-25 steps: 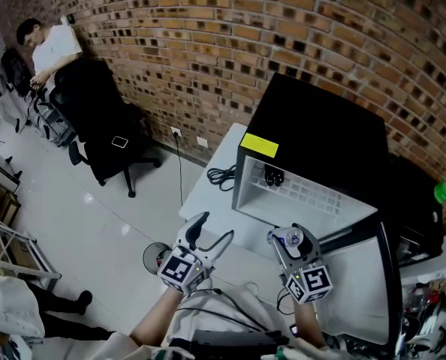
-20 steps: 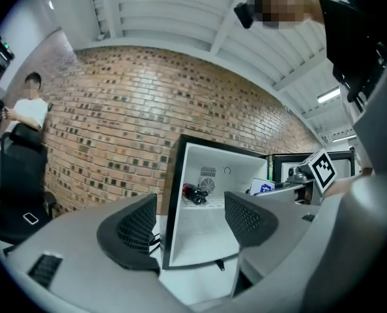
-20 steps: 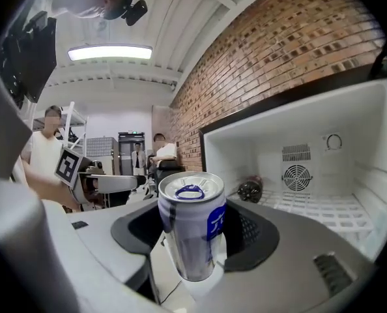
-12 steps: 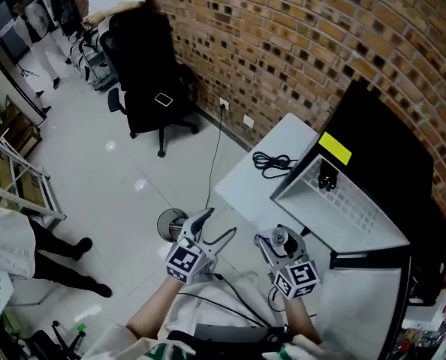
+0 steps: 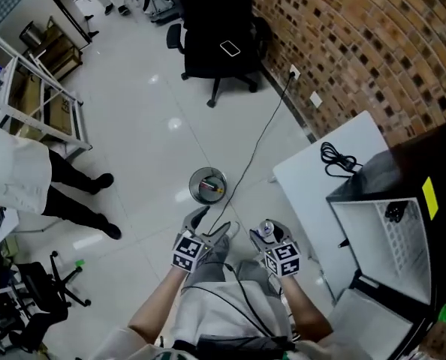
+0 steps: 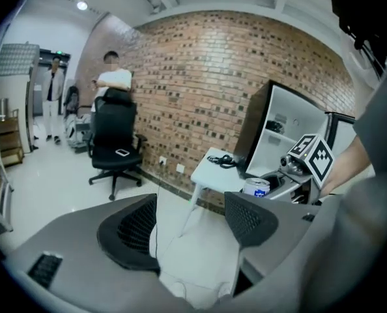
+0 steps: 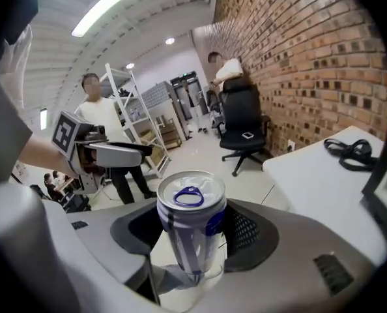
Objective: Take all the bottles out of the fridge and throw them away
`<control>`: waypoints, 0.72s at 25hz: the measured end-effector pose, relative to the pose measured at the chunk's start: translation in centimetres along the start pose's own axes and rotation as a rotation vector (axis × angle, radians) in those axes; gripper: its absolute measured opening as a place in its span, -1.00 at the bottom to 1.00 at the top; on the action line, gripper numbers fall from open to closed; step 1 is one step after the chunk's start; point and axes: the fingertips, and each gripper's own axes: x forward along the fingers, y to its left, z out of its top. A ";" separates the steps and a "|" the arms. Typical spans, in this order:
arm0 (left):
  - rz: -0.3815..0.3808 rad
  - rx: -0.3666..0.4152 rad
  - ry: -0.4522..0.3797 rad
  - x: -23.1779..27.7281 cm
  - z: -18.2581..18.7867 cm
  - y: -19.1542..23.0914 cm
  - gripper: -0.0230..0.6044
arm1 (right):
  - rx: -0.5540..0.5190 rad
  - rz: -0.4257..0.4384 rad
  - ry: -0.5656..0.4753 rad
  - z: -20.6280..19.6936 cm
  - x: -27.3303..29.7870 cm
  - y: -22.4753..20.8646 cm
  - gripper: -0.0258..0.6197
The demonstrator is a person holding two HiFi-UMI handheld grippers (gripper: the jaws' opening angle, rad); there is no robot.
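Two tools are held out over the pale floor, close side by side above the person's knees. The left tool (image 6: 187, 223) has its jaws spread wide, with nothing between them but floor and grey trouser cloth. The right tool (image 7: 193, 237) pinches a silver-and-blue drink can (image 7: 190, 207) upright, its pads pressed on the can's two sides and the blue pull tab facing up.

In the head view the can is just right of the left tool and well left of the open fridge (image 5: 373, 227), whose white inside faces the person. A white tabletop (image 5: 313, 182) on the fridge's left carries a coiled black cable (image 5: 336, 158). A round metal bin (image 5: 207, 185) stands on the floor just beyond the tools. Farther off, a black office chair (image 5: 219, 43) stands by the brick wall (image 5: 358, 43). At the left edge stands a person in white (image 5: 13, 178).
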 end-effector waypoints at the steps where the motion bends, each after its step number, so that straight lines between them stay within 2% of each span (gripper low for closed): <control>1: 0.019 -0.024 0.021 0.0 -1.6 1.3 0.08 | 0.004 0.017 0.036 -1.3 2.2 0.2 -0.05; 7: 0.107 -0.159 0.129 2.1 -11.0 9.2 0.08 | 0.021 0.051 0.185 -7.6 16.4 0.0 -0.05; 10: 0.144 -0.228 0.143 3.8 -15.1 12.3 0.08 | 0.009 0.036 0.260 -12.4 23.6 -1.3 -0.05; 15: 0.160 -0.259 0.147 7.9 -21.7 17.0 0.08 | -0.008 0.010 0.323 -18.0 35.0 -3.2 -0.06; 18: 0.168 -0.256 0.129 10.3 -25.4 20.0 0.08 | -0.119 0.045 0.352 -19.8 41.2 -3.2 -0.06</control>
